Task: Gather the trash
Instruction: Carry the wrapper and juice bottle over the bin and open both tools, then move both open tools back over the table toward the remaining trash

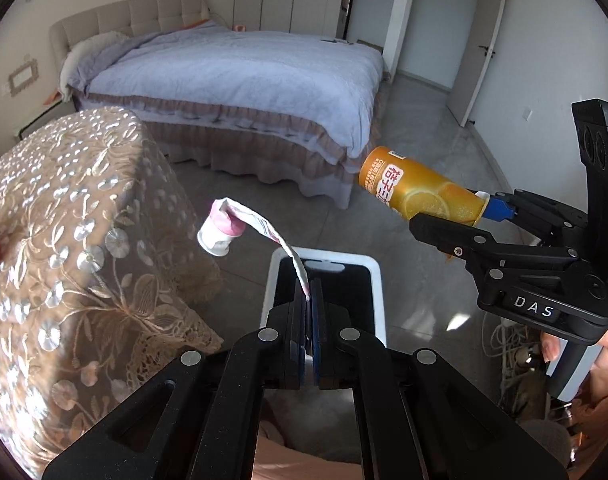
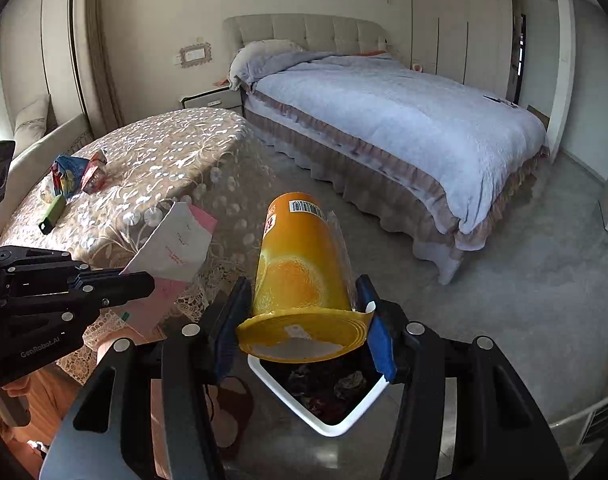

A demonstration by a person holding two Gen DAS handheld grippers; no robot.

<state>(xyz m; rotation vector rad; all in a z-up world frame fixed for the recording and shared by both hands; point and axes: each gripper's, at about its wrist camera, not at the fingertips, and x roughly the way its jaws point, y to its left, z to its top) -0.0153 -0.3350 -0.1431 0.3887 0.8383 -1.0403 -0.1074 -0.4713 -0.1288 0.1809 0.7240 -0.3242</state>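
My left gripper (image 1: 310, 300) is shut on a pink and white wrapper (image 1: 239, 226), held above the white trash bin (image 1: 374, 280). In the right wrist view the left gripper (image 2: 143, 278) holds the same wrapper (image 2: 175, 248) beside the table. My right gripper (image 2: 304, 312) is shut on an orange cup (image 2: 301, 264), upside down, above the white bin (image 2: 332, 426) that holds dark trash. In the left wrist view the right gripper (image 1: 484, 216) holds the orange cup (image 1: 420, 192) at the right.
A round table with a lace cloth (image 2: 163, 160) carries a blue packet (image 2: 65, 172), a red carton (image 2: 95, 170) and a green item (image 2: 51, 212). A bed (image 2: 404, 120) stands behind. Cables (image 1: 512, 344) lie on the floor at the right.
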